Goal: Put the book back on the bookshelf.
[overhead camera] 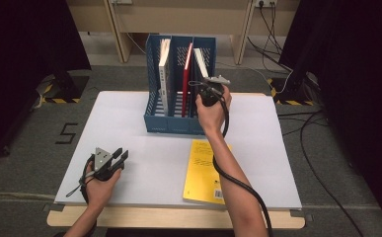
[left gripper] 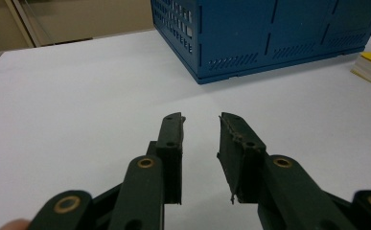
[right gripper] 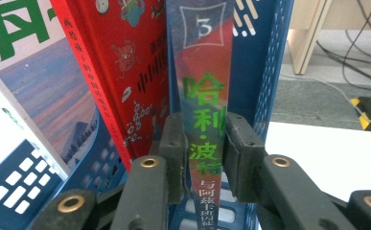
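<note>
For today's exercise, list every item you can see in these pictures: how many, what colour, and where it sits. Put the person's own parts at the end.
file rack: one, blue, three slots, far middle of table
white book: one, white, left slot
red book: one, red, middle slot
numbered book: one, glossy spine with green characters, right slot
yellow book: one, yellow, flat on table near front edge
table: one, white top
left gripper: one, black, open, resting front left
right gripper: one, black, clamped on numbered book's spine

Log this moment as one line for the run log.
right tool: clamped on book spine in blue file rack | left tool: open, empty, over table | yellow book: flat on table
</note>
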{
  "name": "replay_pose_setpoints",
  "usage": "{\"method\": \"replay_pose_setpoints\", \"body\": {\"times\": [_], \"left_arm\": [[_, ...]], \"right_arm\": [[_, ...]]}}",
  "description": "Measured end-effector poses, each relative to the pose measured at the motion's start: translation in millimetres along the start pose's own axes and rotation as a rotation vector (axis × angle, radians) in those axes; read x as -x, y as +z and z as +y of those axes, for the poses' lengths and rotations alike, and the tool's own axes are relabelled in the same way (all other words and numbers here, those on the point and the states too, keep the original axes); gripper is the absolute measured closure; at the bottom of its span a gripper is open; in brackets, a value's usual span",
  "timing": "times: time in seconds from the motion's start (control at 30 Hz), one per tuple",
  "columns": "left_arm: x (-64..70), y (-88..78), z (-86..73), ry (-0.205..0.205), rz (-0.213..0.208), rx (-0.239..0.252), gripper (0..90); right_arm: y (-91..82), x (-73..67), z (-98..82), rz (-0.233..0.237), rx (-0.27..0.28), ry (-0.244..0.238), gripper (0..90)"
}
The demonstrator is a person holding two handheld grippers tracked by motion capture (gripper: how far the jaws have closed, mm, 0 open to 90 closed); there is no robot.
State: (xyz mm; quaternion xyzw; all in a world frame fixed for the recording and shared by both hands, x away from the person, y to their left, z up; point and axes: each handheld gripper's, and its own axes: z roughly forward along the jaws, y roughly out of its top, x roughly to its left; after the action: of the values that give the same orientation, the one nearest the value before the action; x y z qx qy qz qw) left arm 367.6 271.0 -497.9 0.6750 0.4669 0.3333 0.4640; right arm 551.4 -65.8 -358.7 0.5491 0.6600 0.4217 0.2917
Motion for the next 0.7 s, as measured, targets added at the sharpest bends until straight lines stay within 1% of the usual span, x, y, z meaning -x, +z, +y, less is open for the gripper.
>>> {"method": "replay_pose_setpoints", "body": {"times": [0.07, 0.13, 0.3, 0.4, 0.53, 0.6, 0.67, 0.7], "left_arm": [[0.0, 0.0, 0.0, 0.001, 0.0, -0.001, 69.9], [0.3, 0.1, 0.1, 0.003, -0.001, -0.001, 69.9], [0.3, 0.1, 0.1, 0.006, -0.001, -0.004, 70.0], [0.3, 0.3, 0.2, 0.007, -0.002, -0.005, 70.0], [0.1, 0.4, 0.1, 0.004, -0.002, -0.003, 70.0], [0.1, 0.3, 0.1, 0.005, -0.002, -0.002, 69.9], [0.4, 0.4, 0.1, 0.005, -0.003, -0.001, 70.0], [0.3, 0.4, 0.1, 0.007, -0.003, -0.003, 70.0]], "right_arm": [[0.5, -2.5, -0.1, -0.024, 0.006, -0.013, 74.4], [1.3, -4.8, -0.3, -0.035, 0.011, -0.025, 74.8], [6.6, -8.7, 0.3, -0.042, 0.025, -0.045, 75.0], [10.8, -10.1, 2.9, -0.039, 0.021, -0.044, 75.0], [17.0, -11.8, 7.0, -0.047, 0.016, -0.042, 75.0], [20.5, -12.2, 8.4, -0.043, 0.02, -0.048, 74.9], [23.0, -12.9, 10.0, -0.043, 0.018, -0.041, 74.8], [24.9, -12.8, 11.0, -0.038, 0.021, -0.045, 74.8]]}}
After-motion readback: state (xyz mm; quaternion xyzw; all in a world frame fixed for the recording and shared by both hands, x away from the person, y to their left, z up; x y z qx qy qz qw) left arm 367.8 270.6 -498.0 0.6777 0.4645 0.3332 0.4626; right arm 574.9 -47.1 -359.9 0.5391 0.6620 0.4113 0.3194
